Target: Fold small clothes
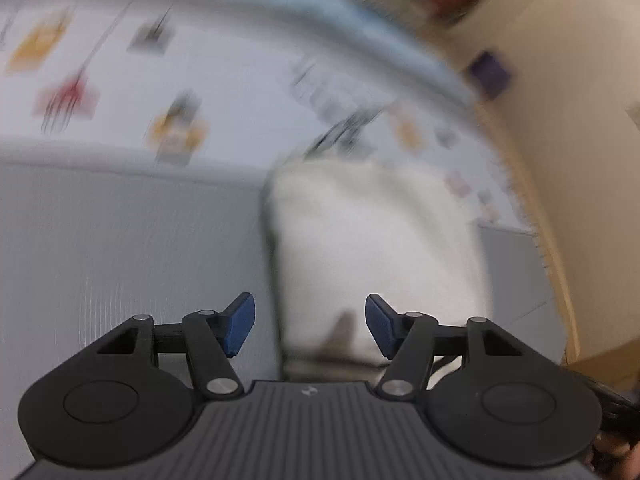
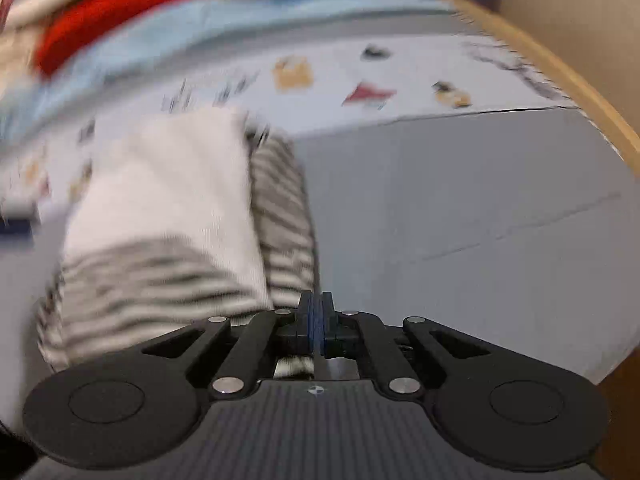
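Note:
A small garment lies folded on the grey table. In the left wrist view it is a white cloth block (image 1: 372, 248) just ahead of my left gripper (image 1: 310, 326), which is open and empty, its blue pads (image 1: 240, 322) apart over the cloth's near edge. In the right wrist view the garment (image 2: 168, 200) shows a white panel and grey-striped parts. My right gripper (image 2: 316, 326) has its pads pressed together at the striped edge (image 2: 284, 240); striped cloth shows just below the jaws. Both views are blurred by motion.
A white printed sheet (image 1: 200, 80) with small pictures covers the far part of the table (image 2: 460, 208). Light blue cloth (image 2: 224, 20) and a red item (image 2: 112, 12) lie beyond it. A wooden table edge (image 2: 580, 84) curves at the right.

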